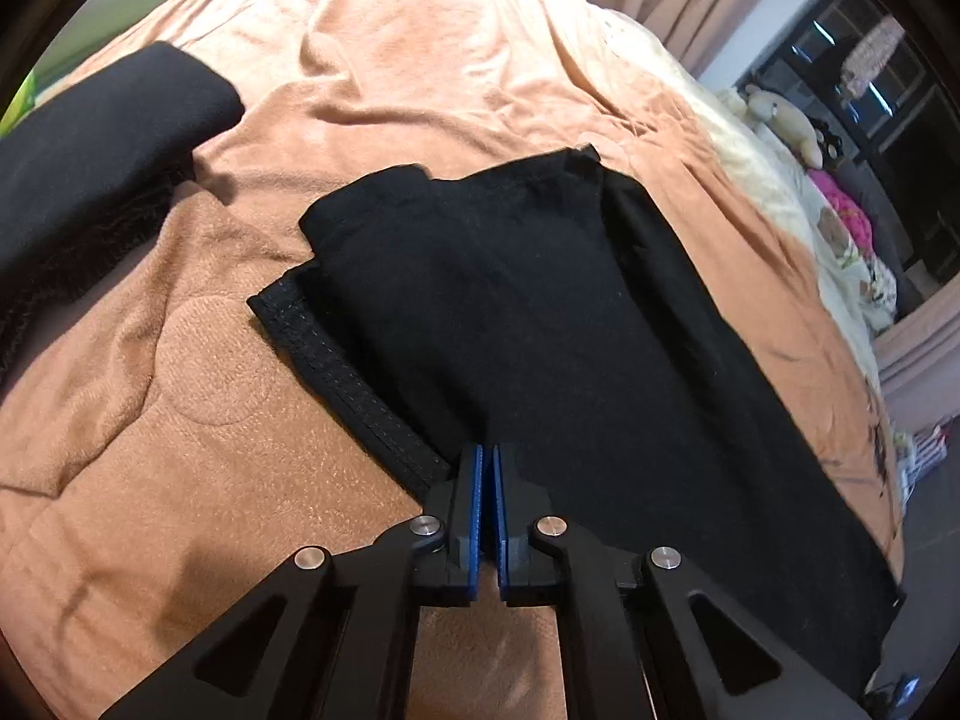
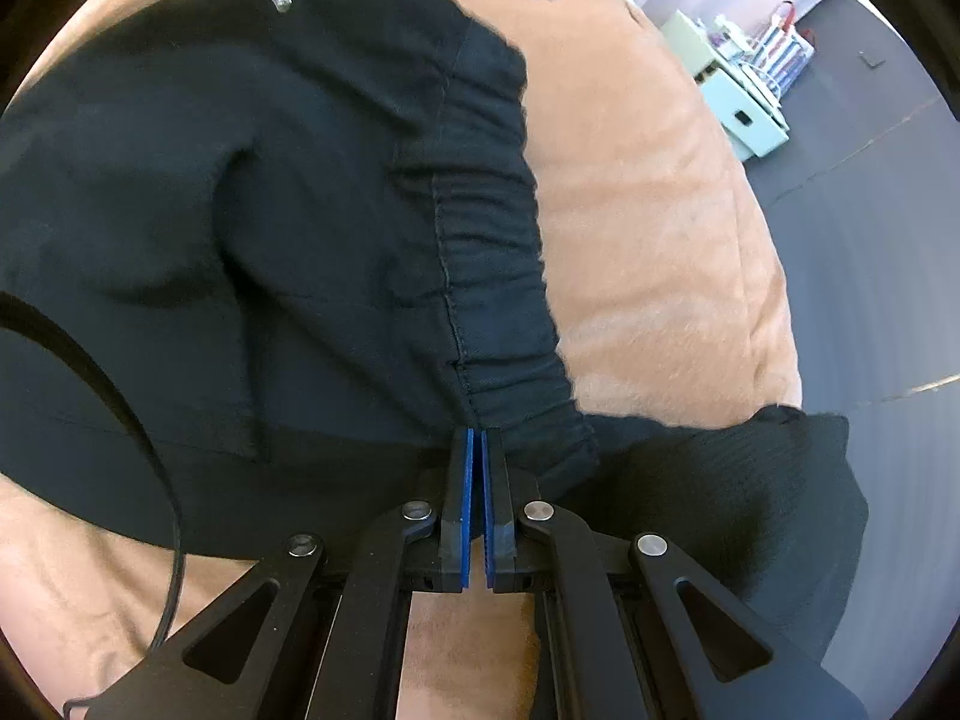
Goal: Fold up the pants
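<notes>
While the black pants (image 1: pixel 540 324) lie spread on the peach blanket (image 1: pixel 180 420), your left tool (image 1: pixel 487 456) pinches their near edge and your right tool (image 2: pixel 478 438) pinches the waistband (image 2: pixel 498 276).

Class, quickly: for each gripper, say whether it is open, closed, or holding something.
Left gripper: closed, pinching the near edge of the black pants.
Right gripper: closed, pinching the pants at the waistband.
</notes>
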